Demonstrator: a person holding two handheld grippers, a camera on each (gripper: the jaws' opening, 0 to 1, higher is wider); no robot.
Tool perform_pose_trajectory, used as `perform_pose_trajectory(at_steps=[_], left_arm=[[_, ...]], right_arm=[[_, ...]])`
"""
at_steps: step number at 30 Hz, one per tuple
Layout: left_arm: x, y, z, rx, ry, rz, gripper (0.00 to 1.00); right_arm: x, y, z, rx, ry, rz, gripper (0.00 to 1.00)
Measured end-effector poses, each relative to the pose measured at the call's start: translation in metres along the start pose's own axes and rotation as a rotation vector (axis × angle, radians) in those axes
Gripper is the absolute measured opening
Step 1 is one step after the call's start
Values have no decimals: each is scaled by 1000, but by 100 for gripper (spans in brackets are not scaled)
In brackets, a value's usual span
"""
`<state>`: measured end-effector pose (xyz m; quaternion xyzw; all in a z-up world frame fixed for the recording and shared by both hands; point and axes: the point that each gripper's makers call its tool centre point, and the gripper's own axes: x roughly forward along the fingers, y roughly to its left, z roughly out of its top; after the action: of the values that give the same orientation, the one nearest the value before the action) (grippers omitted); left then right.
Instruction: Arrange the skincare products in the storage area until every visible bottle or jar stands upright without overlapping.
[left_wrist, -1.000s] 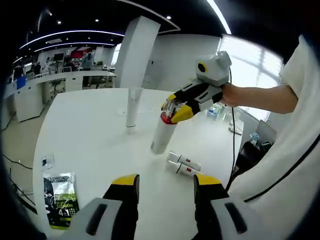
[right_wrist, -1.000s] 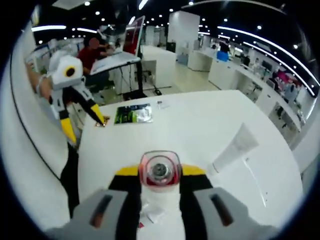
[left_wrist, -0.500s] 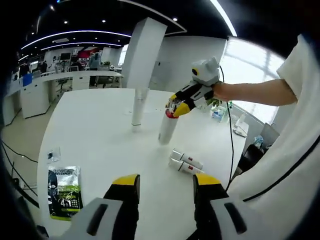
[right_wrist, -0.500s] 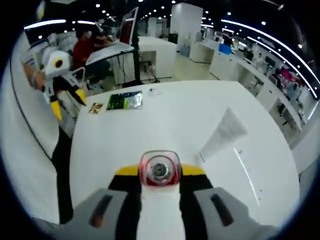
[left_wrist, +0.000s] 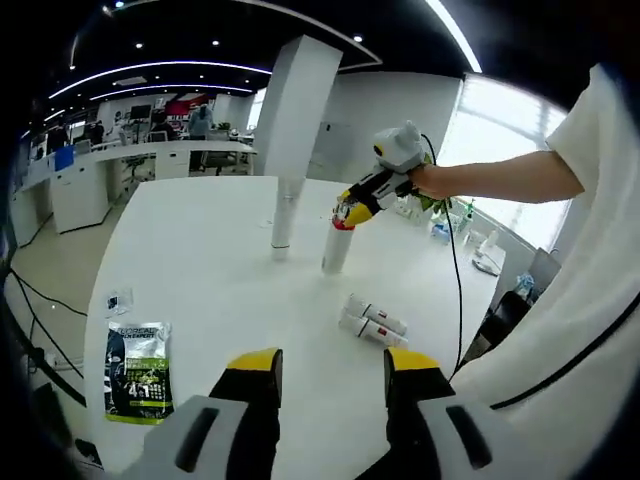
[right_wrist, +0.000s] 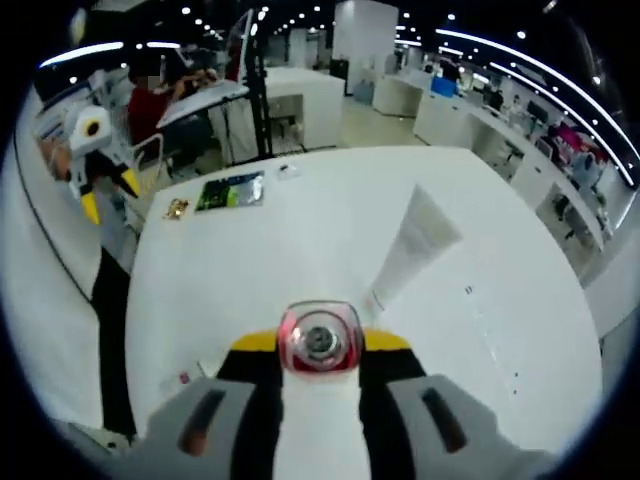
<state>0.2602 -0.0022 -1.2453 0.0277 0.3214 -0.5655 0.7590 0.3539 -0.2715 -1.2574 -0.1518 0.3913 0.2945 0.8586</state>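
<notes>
A tall white bottle with a red cap stands on the white table, and my right gripper is shut on its cap. From the right gripper view the same red cap sits between the yellow-tipped jaws. A white tube stands on its cap just left of the bottle; the tube shows ahead in the right gripper view. Two small white bottles with red bands lie side by side on the table. My left gripper hangs open over the near table edge, holding nothing.
A green sachet and a small clear packet lie near the table's left front edge. The green sachet also shows far off in the right gripper view, beside my left gripper. Desks and seated people stand beyond.
The right gripper has carried the red-capped bottle further from me and set it upright beside the tube. My left gripper drew back a little.
</notes>
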Motion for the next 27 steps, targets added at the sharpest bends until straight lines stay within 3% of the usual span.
perform_pose_trajectory(at_steps=[10, 13, 14, 15, 27], left_arm=[[-4, -3, -8, -49, 2, 68, 42], [-5, -4, -12, -59, 10, 84, 42], [-6, -4, -13, -69, 7, 94, 42], [-7, -4, -14, -75, 6, 100, 42], [-8, -15, -19, -121, 13, 154, 42]], right_arm=[[11, -34, 0, 23, -28, 20, 26], [15, -36, 1, 29, -33, 34, 26], [18, -37, 9, 38, -79, 51, 26], [19, -41, 5, 61, -57, 44, 26], [20, -67, 11, 48, -121, 72, 26]])
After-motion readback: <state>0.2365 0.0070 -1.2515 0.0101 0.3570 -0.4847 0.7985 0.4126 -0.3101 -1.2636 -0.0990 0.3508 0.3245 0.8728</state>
